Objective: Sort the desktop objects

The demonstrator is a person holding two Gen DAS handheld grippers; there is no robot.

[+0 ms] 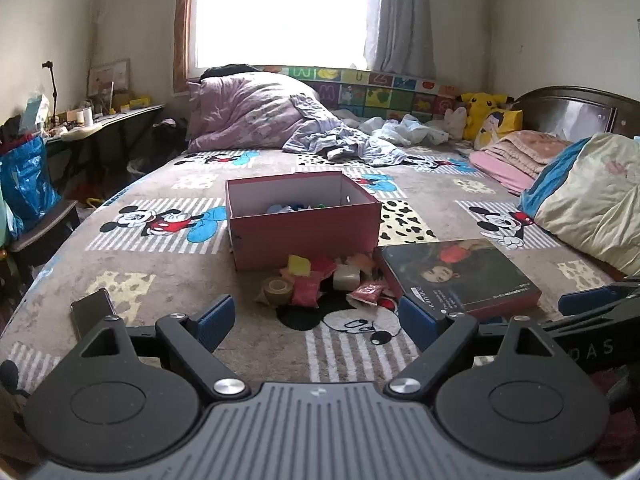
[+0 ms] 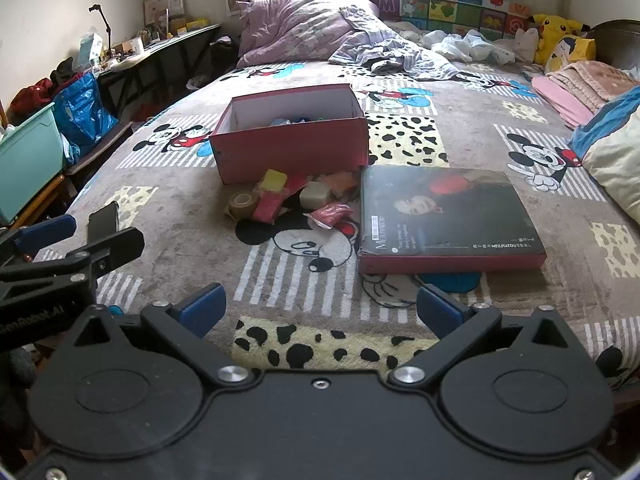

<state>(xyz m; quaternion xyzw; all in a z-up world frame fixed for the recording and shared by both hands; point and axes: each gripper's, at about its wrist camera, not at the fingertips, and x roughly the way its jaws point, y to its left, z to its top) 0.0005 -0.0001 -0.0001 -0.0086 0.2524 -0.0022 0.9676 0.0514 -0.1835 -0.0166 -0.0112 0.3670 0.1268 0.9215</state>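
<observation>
An open red box point(image 1: 304, 224) point(image 2: 290, 138) stands on the bed with a few small items inside. In front of it lies a pile of small things: a tape roll point(image 1: 277, 290) point(image 2: 243, 201), a yellow block point(image 1: 299, 266) point(image 2: 273, 180), a white block point(image 1: 346, 277) point(image 2: 314, 195) and red packets point(image 1: 367, 293) point(image 2: 330, 215). The box lid point(image 1: 456, 276) point(image 2: 446, 218) lies flat to the right. My left gripper point(image 1: 316, 322) is open and empty, short of the pile. My right gripper point(image 2: 320, 308) is open and empty, nearer the bed's front edge.
A dark phone point(image 1: 90, 312) point(image 2: 103, 218) lies on the bed at the left. Pillows and folded blankets point(image 1: 588, 196) fill the right side, bedding point(image 1: 256, 112) the far end. A desk, blue bag point(image 2: 82, 114) and teal bin point(image 2: 28, 152) stand left of the bed.
</observation>
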